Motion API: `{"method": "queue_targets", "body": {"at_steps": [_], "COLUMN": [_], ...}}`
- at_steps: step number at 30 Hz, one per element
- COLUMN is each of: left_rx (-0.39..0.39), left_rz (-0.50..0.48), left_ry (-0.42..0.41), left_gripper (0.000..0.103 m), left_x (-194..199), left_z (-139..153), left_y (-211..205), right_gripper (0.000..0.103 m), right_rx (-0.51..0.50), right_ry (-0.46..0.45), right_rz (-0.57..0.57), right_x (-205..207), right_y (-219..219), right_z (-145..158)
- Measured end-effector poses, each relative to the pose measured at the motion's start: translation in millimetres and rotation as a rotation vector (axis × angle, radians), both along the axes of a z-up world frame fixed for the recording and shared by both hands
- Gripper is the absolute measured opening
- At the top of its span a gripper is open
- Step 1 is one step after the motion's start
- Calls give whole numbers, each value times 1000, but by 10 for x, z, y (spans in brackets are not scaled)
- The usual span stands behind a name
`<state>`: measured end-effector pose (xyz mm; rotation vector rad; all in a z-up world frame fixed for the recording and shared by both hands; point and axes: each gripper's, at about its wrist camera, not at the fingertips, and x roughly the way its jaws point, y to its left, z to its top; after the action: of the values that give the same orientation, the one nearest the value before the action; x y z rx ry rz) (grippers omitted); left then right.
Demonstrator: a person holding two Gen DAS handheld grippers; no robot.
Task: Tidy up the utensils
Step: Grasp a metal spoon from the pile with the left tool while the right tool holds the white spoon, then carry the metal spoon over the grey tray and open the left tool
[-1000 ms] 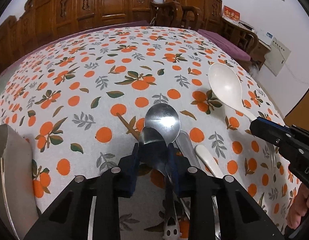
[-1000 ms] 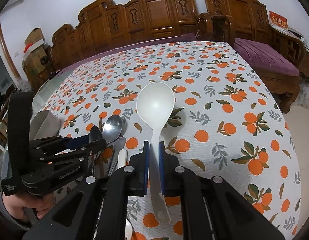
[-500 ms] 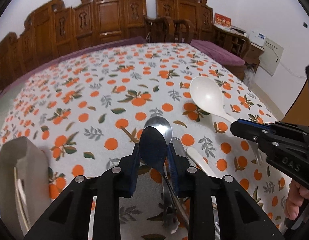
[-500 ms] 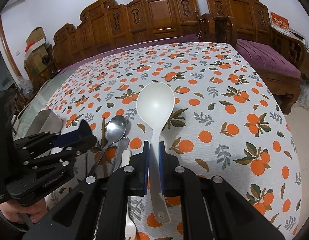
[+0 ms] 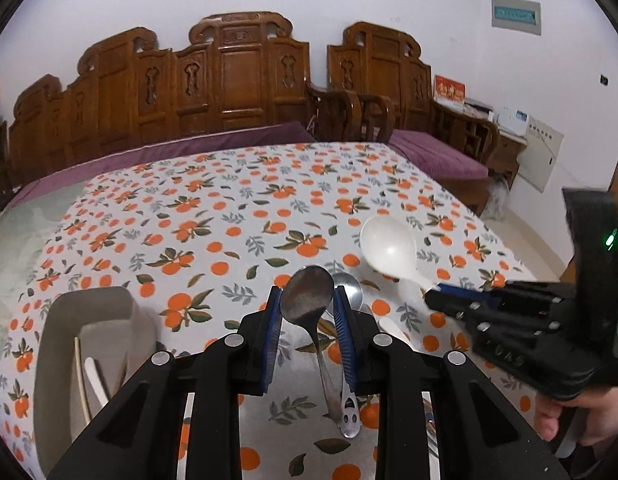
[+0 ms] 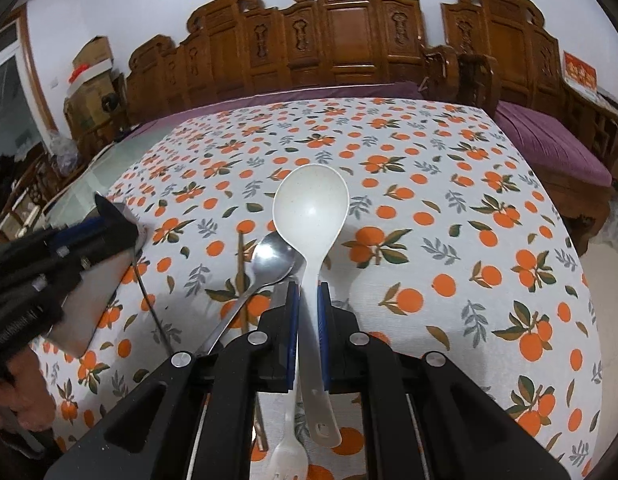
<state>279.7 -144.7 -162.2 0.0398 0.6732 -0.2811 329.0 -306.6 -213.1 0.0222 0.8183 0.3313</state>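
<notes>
My left gripper (image 5: 307, 300) is shut on a steel spoon (image 5: 309, 300) and holds it above the orange-print tablecloth (image 5: 229, 216), bowl forward. My right gripper (image 6: 308, 292) is shut on the handle of a white ladle (image 6: 311, 210) and holds it up; it also shows in the left wrist view (image 5: 389, 246). A second steel spoon (image 6: 269, 260) lies on the cloth under the ladle. A white plastic fork (image 6: 290, 452) lies below the right gripper. A beige utensil holder (image 5: 89, 344) stands at the left with chopsticks in it.
A brown chopstick (image 6: 241, 264) lies on the cloth beside the lying spoon. Carved wooden chairs (image 5: 237, 76) and a purple cushioned bench (image 5: 433, 156) stand past the table's far edge. The table's right edge drops to the floor.
My left gripper has lifted the steel spoon off the pile and pulled back upward. My right gripper has raised the white ladle a little. The holder has come further into view.
</notes>
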Motion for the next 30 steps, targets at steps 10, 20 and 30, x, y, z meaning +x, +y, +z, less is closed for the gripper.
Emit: {"method": "queue_targets", "body": {"at_steps": [10, 20, 30], "left_rx": [3, -3, -11], "left_rz": [2, 19, 65], "left_ry": [6, -21, -50], "left_gripper": [0, 0, 0], "left_x": [-30, -76, -324], "left_z": [33, 189, 456], "left_y": [112, 230, 719], "right_gripper": [11, 11, 11], "right_rx": [7, 41, 51], "right_ry": [-8, -11, -56], "right_rz": [36, 32, 122], "right_x": [-59, -87, -292], "right_y": [121, 123, 576], "right_z": [26, 101, 325]}}
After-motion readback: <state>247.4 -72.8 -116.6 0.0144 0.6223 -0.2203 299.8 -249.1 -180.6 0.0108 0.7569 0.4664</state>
